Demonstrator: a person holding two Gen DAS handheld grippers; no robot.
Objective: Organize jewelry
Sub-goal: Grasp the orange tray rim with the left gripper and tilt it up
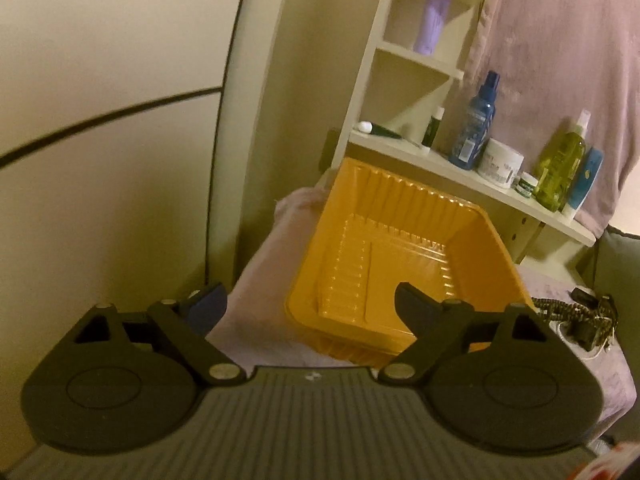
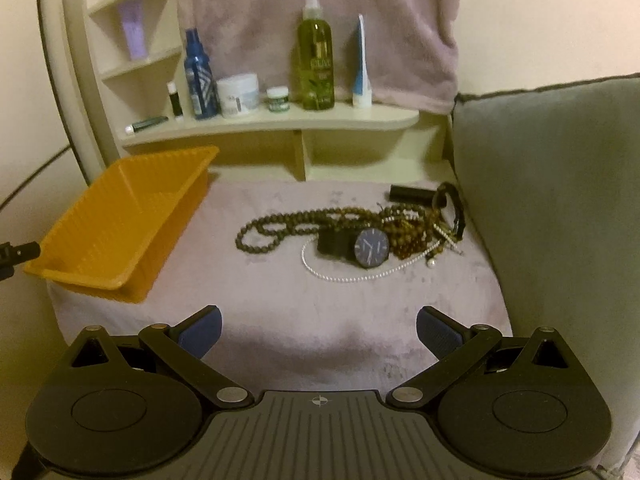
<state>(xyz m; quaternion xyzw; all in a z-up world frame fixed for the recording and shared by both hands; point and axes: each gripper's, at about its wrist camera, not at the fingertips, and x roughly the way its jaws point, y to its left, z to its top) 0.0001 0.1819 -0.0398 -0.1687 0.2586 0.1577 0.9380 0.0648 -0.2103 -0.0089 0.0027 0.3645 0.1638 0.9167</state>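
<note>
An empty orange plastic tray sits at the left of a pink towel; it also shows in the left wrist view. A pile of jewelry lies at the right: a brown bead necklace, a dark watch, a white pearl strand and a dark bracelet. Part of the pile shows in the left wrist view. My left gripper is open and empty, just in front of the tray. My right gripper is open and empty, above the towel short of the pile.
A cream shelf behind holds a green bottle, a blue bottle, a white jar and tubes. A grey cushion rises at the right. A pink cloth hangs behind.
</note>
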